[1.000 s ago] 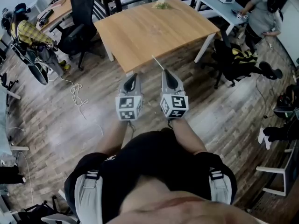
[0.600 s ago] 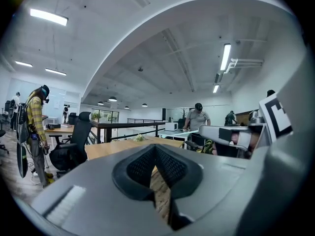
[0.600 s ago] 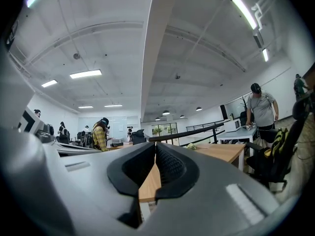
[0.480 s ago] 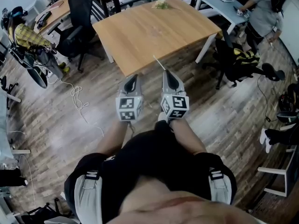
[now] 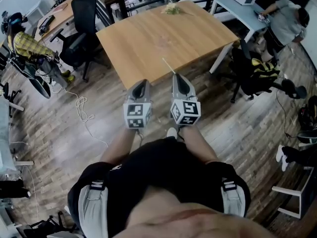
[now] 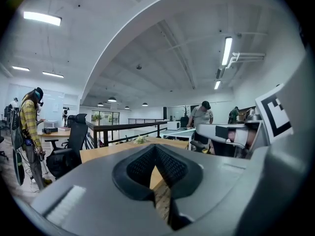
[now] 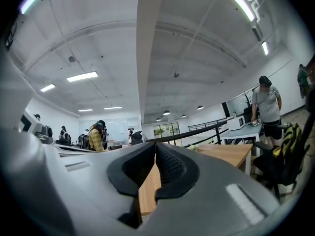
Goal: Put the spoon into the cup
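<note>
A thin white spoon [image 5: 168, 66] sticks out forward from the tip of my right gripper [image 5: 176, 76], which is shut on it. In the right gripper view its handle [image 7: 147, 82] rises as a pale band from the closed jaws. My left gripper [image 5: 142, 82] is held beside the right one, shut and empty. Both are level, above the wooden floor, just short of the near edge of a wooden table [image 5: 163, 38]. In the left gripper view the left gripper [image 6: 155, 148] shows its pads meeting. I see no cup; only a small pale green bunch [image 5: 172, 7] lies at the table's far edge.
A black office chair [image 5: 80, 15] stands left of the table. Right of it is another chair with a yellow-black item [image 5: 255, 66]. A person [image 5: 288, 23] stands by a white desk [image 5: 237, 5] at the far right. A loose cable [image 5: 81, 107] lies on the floor at the left.
Both grippers and the person have moved forward together, so the table's near edge is closer to the gripper tips. The spoon stays in the right gripper's jaws.
</note>
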Demonstrator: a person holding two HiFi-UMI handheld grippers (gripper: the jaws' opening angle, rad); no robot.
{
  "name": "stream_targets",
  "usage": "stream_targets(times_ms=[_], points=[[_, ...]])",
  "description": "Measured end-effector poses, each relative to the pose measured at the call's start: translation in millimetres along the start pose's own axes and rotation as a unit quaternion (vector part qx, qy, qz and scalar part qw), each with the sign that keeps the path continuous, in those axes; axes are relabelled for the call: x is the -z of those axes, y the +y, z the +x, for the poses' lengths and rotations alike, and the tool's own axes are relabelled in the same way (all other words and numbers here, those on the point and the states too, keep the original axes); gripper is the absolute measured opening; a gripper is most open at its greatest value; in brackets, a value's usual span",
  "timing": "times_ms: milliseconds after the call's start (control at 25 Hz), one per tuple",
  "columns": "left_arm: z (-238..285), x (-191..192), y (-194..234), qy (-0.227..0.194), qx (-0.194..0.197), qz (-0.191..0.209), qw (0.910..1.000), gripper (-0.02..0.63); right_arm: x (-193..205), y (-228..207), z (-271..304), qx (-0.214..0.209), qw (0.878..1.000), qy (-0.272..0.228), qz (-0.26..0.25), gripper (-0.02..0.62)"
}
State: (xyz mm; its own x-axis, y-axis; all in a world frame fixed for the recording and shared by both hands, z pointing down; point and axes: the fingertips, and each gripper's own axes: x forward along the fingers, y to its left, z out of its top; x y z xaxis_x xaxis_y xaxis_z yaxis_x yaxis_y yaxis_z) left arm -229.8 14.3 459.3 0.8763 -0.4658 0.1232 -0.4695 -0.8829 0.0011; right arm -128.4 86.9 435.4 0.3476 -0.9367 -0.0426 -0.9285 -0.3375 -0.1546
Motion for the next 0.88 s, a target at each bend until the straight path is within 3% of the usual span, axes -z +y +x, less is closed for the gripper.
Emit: stream_targets(times_ms=[560, 880], points=[[143.3, -20.3, -27.5, 0.005, -0.018, -0.001, 0.9998, 0.011, -14.6, -110.2, 88.0, -0.03, 1.0, 0.009, 0.001, 0.006], [198.2, -26.3, -45.7, 0.004, -0.021, -0.003, 0.9998, 0.012, -15.4, -157.3, 122.9, -0.043, 0.999, 0.02, 0.002, 0.006]])
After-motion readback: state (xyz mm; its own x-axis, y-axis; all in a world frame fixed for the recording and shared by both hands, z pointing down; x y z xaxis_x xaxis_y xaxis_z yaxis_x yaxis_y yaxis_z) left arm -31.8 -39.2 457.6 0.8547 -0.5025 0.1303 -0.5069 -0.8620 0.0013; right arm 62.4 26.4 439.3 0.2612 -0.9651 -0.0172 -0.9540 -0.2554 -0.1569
